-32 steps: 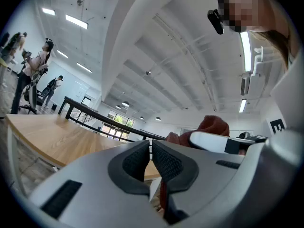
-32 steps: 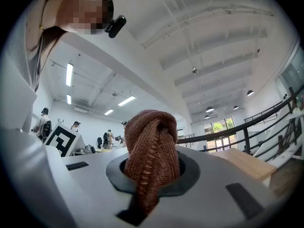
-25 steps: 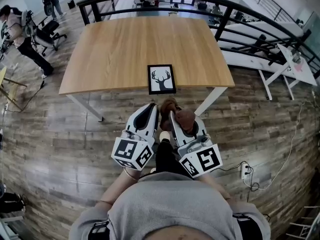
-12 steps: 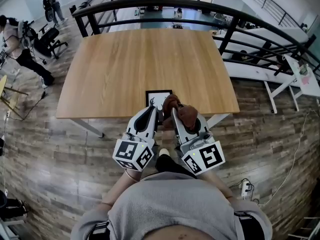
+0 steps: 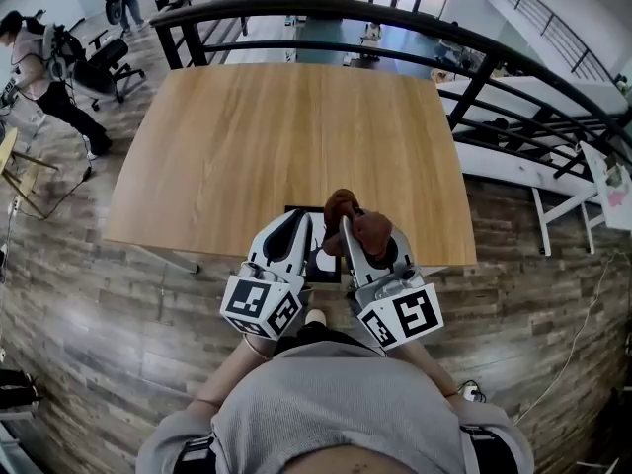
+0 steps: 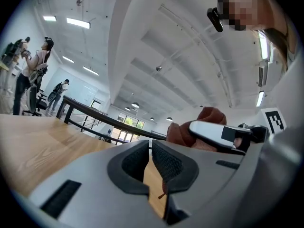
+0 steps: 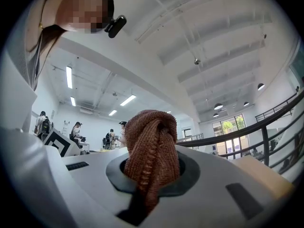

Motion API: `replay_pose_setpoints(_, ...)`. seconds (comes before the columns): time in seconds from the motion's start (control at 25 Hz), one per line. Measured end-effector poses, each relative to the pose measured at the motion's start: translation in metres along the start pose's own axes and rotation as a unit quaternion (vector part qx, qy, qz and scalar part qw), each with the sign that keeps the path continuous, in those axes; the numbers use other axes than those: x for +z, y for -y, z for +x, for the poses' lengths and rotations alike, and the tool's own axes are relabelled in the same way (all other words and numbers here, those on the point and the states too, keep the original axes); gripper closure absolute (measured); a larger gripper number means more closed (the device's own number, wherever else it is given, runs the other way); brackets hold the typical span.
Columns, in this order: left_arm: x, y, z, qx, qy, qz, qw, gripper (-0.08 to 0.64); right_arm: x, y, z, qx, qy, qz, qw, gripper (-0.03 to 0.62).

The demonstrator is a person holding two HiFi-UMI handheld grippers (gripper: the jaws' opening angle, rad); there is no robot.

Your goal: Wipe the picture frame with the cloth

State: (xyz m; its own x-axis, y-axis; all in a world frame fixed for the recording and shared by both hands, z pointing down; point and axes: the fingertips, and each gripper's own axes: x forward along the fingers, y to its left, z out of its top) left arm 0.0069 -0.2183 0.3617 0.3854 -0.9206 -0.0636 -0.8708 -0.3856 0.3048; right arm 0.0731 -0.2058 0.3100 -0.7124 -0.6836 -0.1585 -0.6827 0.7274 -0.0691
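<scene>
The person holds both grippers side by side over the counter's near edge. The left gripper (image 5: 302, 221) has its jaws together with nothing in them. The right gripper (image 5: 345, 227) is clamped on the brown cloth (image 5: 361, 229), which bunches up out of its jaws. Between them the picture frame (image 5: 324, 262) lies flat on the wooden counter (image 5: 286, 126), partly hidden. A black railing (image 5: 326, 8) curves beyond.

Large open-plan workspace, black railing (image 5: 395, 11), wooden table (image 5: 286, 136), office chair (image 5: 104, 62), ceiling strip lights (image 6: 78, 23)
</scene>
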Motion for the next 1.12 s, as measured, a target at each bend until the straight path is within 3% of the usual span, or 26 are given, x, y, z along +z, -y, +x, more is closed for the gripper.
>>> replay_pose_setpoints(0.2, -0.011, -0.002, 0.004, -0.008, -0.031, 0.013, 0.9994, 0.551, -0.008, -0.01, 0.009, 0.024, -0.008, 0.002, 1.0, 0.546)
replay_pose_setpoints(0.44, -0.009, -0.004, 0.001, -0.014, -0.043, 0.008, 0.999, 0.549, -0.004, -0.015, 0.012, 0.023, -0.003, 0.009, 1.0, 0.546)
replay_pose_setpoints(0.64, -0.018, -0.019, -0.007, -0.033, -0.07, -0.036, 0.9963, 0.533, -0.003, -0.019, 0.017, 0.02, -0.002, 0.019, 1.0, 0.546)
replay_pose_setpoints(0.76, -0.045, -0.049, -0.014, -0.027, -0.118, -0.049, 0.9914, 0.483, -0.005, -0.017, 0.02, 0.02, -0.002, 0.021, 1.0, 0.546)
replay_pose_setpoints(0.84, -0.071, -0.069, -0.024, -0.018, -0.162, -0.062, 0.9847, 0.402, -0.01, -0.015, 0.018, 0.017, -0.005, 0.024, 1.0, 0.546)
replay_pose_setpoints(0.92, -0.1, -0.084, -0.037, -0.016, -0.203, -0.102, 0.9738, 0.329, -0.019, -0.013, 0.016, 0.013, -0.014, 0.031, 0.999, 0.546)
replay_pose_setpoints(1.12, -0.169, -0.099, -0.063, -0.024, -0.292, -0.202, 0.9346, 0.26, -0.033, -0.013, 0.018, 0.009, -0.03, 0.043, 0.999, 0.546)
